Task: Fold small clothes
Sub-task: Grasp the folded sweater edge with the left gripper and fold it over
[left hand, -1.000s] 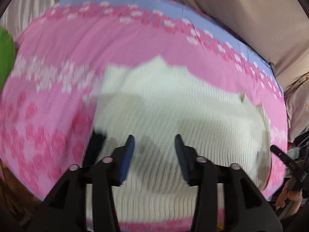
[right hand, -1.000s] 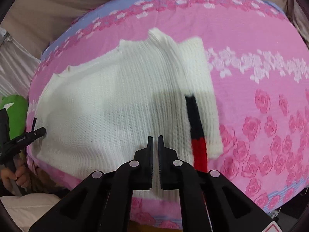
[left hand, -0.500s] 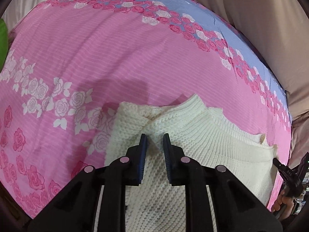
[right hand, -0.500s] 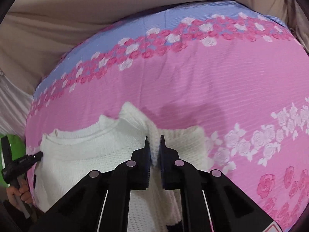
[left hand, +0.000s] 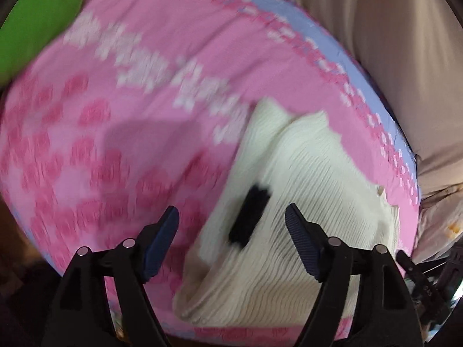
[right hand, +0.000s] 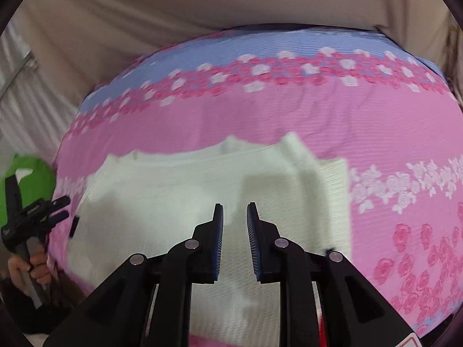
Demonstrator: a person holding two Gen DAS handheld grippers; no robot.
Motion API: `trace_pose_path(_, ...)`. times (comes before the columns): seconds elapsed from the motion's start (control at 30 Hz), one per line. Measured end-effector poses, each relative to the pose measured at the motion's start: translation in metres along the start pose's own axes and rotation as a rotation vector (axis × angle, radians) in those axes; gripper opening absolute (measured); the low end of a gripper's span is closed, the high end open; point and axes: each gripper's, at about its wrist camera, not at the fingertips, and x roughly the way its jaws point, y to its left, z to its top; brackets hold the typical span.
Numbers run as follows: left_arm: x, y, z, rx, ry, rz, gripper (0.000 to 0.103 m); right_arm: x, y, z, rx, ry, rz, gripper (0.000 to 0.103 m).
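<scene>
White sweater lies flat on the pink sheet, sleeves turned in. Left gripper: jaws just opened wide, nothing between. Right gripper: jaws just parted slightly, empty. Both look let go to leave the fold lying.

Pink rose-print bedsheet; cream knit sweater lying flat on it.

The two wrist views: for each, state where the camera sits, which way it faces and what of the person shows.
Left wrist: on the left gripper, angled down at the white sweater; jaws open, just widened, empty.
Right wrist: on the right gripper, angled down; the left hand shows; jaws slightly apart, just opened, empty.
Shared: sweater, pink floral cloth.
</scene>
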Motion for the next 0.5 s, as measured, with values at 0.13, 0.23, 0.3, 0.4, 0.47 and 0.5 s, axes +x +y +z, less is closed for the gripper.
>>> trace_pose_path(0.13,0.022,0.014,-0.017,-0.097,0.057,-0.026,0.078,0.043,0.067,-0.016,-0.126,0.138,0.094,0.013)
trace_pose_path(0.23,0.023,0.006,-0.018,-0.078,0.037,0.004,0.062,0.079,0.088,-0.023,-0.18,0.217,0.043,0.013)
trace_pose_path(0.3,0.024,0.001,-0.015,-0.059,0.052,-0.023,0.035,0.104,0.091,-0.032,-0.187,0.286,0.005,0.011)
trace_pose_path(0.4,0.012,-0.01,-0.011,-0.07,0.058,-0.092,0.024,0.105,0.096,-0.034,-0.205,0.267,-0.008,0.011)
trace_pose_path(0.47,-0.006,-0.029,-0.009,-0.006,0.03,-0.119,0.023,0.108,0.098,-0.033,-0.218,0.267,-0.011,0.011)
trace_pose_path(0.5,-0.017,-0.043,-0.01,0.039,0.013,-0.137,0.022,0.109,0.099,-0.034,-0.218,0.266,-0.008,0.01)
